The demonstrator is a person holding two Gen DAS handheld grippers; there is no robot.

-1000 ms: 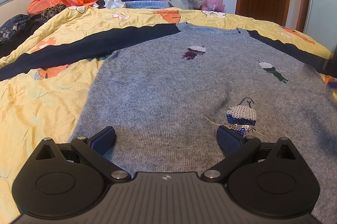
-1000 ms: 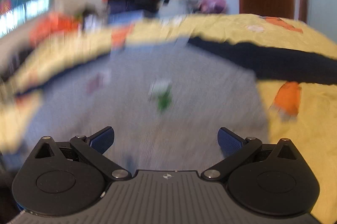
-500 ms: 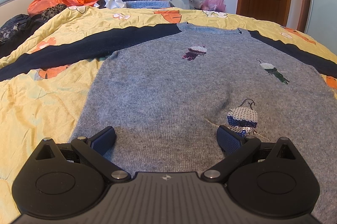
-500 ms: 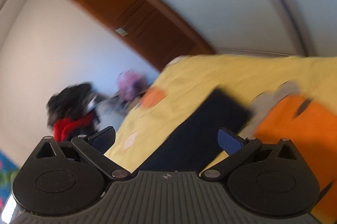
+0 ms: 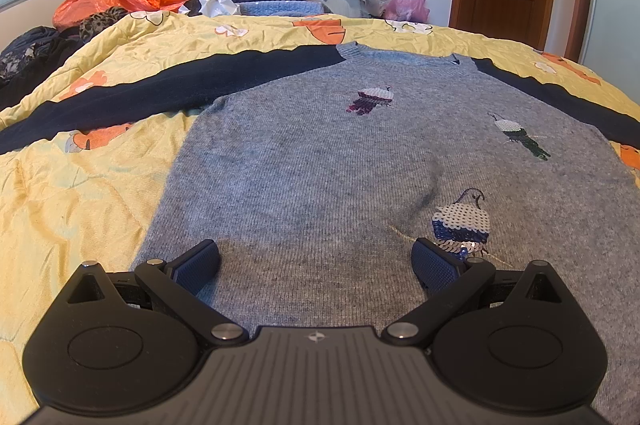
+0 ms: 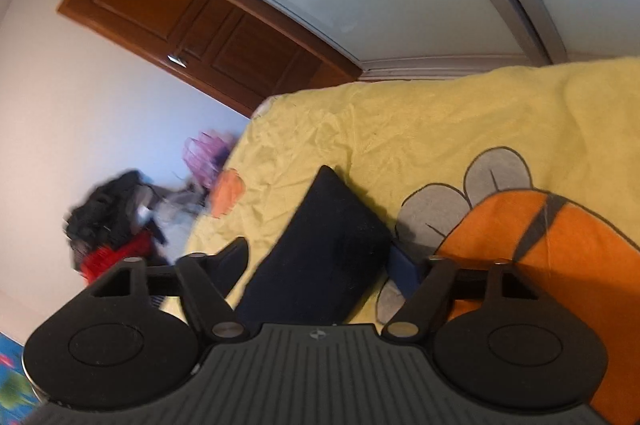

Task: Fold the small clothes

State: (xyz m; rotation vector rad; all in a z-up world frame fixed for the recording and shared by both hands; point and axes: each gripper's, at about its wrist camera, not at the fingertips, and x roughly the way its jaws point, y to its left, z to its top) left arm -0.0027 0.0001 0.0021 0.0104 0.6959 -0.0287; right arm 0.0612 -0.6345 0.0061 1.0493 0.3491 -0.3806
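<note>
Left wrist view: yellow quilt carries grey sweater flat, sleeves out; left gripper unchanged, jaws wide, empty, over hem. Right wrist view only: right gripper has swung off sweater body, rolled, now at dark sleeve cuff, jaws closing round it, pads not yet pressing; sleeve fold starting

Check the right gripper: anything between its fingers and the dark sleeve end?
Nothing visible. The navy sleeve end already lies between the right gripper fingers, flat on the yellow quilt. The jaws are closing around it, with a gap still showing on the left side. No other cloth or object sits in the gap.
</note>
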